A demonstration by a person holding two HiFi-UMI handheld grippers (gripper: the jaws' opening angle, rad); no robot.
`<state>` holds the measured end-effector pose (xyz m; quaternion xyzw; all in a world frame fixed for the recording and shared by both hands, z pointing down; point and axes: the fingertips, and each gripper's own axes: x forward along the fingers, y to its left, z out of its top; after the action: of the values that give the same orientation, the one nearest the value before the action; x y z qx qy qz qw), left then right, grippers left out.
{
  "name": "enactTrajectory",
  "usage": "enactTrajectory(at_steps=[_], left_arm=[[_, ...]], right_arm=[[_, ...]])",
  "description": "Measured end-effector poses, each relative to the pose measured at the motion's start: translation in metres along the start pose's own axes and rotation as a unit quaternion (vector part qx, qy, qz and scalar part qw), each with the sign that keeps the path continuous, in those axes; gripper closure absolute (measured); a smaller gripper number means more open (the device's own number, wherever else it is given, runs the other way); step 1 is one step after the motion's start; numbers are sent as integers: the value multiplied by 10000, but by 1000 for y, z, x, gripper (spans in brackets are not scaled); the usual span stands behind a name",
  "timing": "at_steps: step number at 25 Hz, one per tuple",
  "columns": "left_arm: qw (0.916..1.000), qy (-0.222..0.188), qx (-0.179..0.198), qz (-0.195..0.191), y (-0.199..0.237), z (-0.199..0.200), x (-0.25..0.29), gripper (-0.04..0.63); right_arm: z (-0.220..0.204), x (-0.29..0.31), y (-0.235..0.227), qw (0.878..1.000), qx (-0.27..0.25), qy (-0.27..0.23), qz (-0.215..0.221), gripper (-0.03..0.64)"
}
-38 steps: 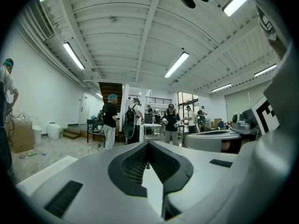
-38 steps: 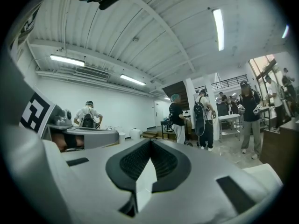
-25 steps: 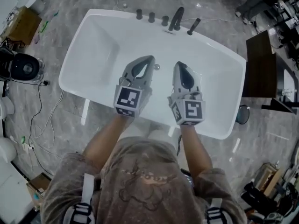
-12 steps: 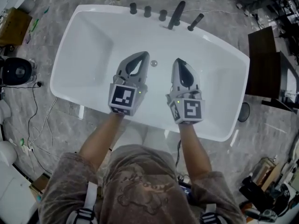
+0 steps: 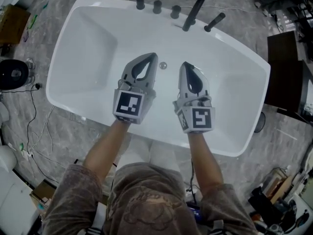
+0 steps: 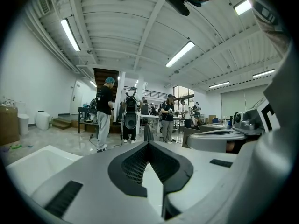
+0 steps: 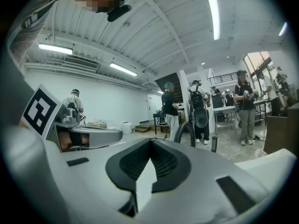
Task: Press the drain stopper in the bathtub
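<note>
A white bathtub (image 5: 88,28) lies below me in the head view. Its small round metal drain stopper (image 5: 163,65) sits on the tub floor, between the tips of both grippers. My left gripper (image 5: 152,56) is held above the tub, just left of the stopper, jaws shut with nothing in them. My right gripper (image 5: 186,64) hangs level with it on the right, also shut and empty. In the left gripper view the left gripper (image 6: 148,144) points across the room. The right gripper (image 7: 150,142) does the same in the right gripper view. The stopper shows in neither.
On the tub's far rim stand three black knobs (image 5: 157,6), a black spout (image 5: 193,13) and a black hand shower (image 5: 215,21). A dark cabinet (image 5: 288,77) stands at the right. Cables (image 5: 39,126) and boxes lie on the marble floor at the left. People stand across the room (image 6: 103,113).
The head view has shifted a little, so the tub sits lower and more to the right. Both grippers keep their place over the tub, still shut.
</note>
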<state>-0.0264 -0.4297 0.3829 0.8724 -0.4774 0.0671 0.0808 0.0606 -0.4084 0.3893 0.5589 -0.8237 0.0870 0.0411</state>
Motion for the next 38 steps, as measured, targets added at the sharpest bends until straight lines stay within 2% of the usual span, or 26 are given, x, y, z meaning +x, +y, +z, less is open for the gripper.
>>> enactTrajectory(at_steps=[14,23,38], left_arm=[[9999,3,0,-123,15,-82,45,593],[9993,-97,58,-344,14,-130,78,594],[9994,-212,-4,-274,34,-211,101,594]], right_arm=[[-78,43,-10,9998,74,79,159,615],[-141,68,-33,9997,22,240,-9,616],[-222,97,-41,9997,-46,158,-164,615]])
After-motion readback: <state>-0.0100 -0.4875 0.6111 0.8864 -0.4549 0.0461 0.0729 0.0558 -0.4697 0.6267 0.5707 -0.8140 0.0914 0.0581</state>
